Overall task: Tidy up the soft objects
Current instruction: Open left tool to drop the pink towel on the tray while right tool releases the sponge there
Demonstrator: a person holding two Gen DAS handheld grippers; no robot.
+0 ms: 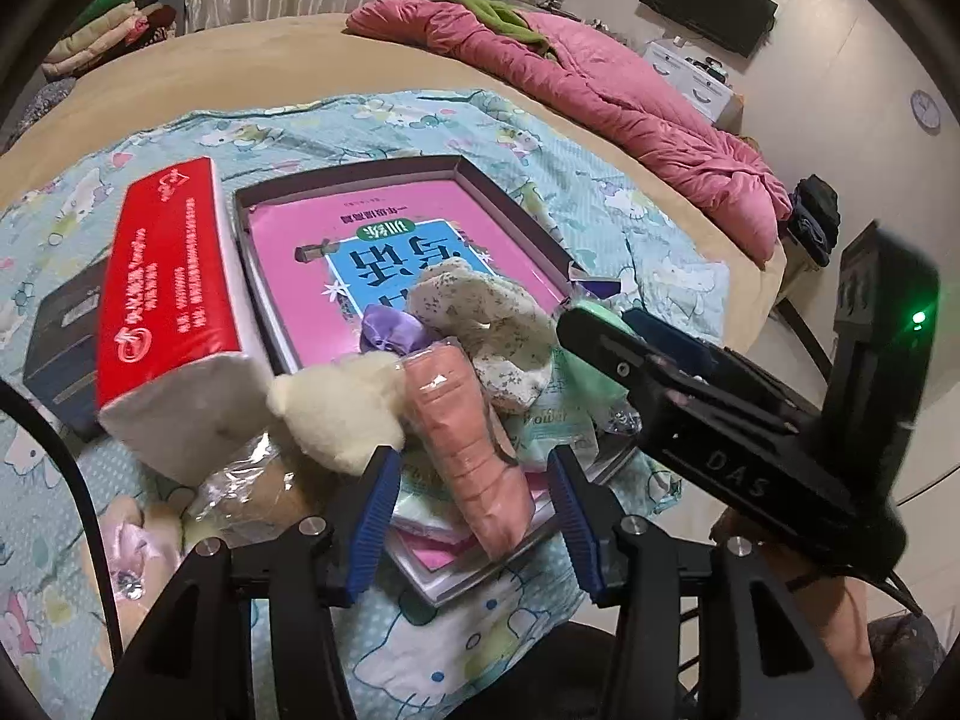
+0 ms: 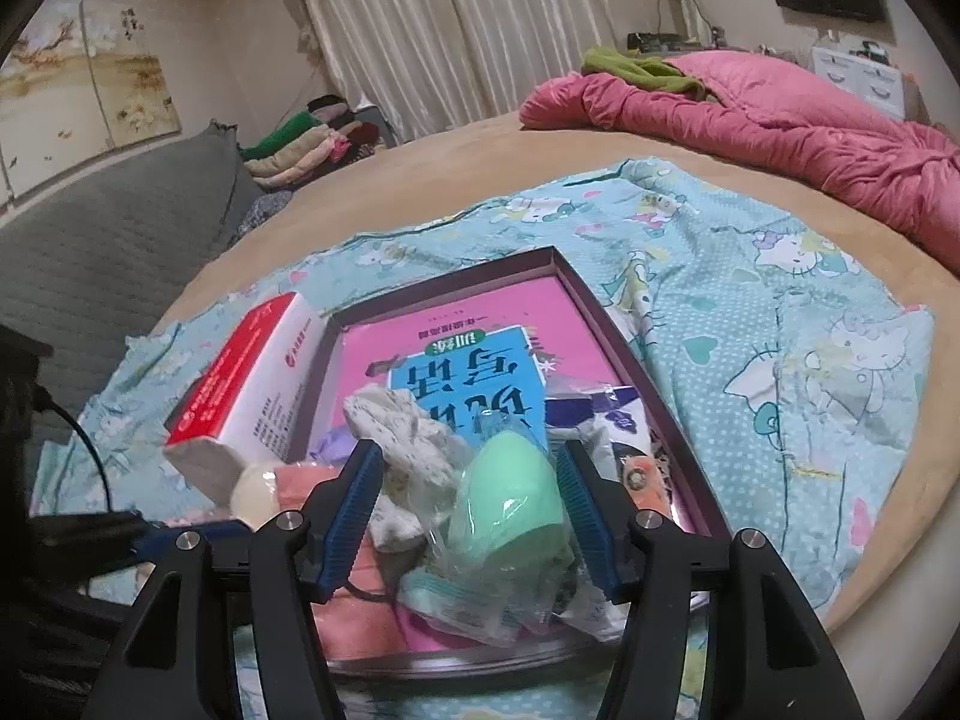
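A dark shallow tray with a pink book in it lies on a Hello Kitty cloth. Soft things pile at its near end: a wrapped salmon-pink roll, a cream plush, a speckled cloth, a purple scrunchie. My left gripper is open, its jaws either side of the pink roll. My right gripper is open around a wrapped mint-green egg-shaped sponge over the tray; the speckled cloth lies beside it. The right gripper also shows in the left wrist view.
A red tissue pack leans against the tray's left side, also in the right wrist view. A dark box sits left of it. A pink quilt lies across the far bed. Folded clothes are stacked by the curtain.
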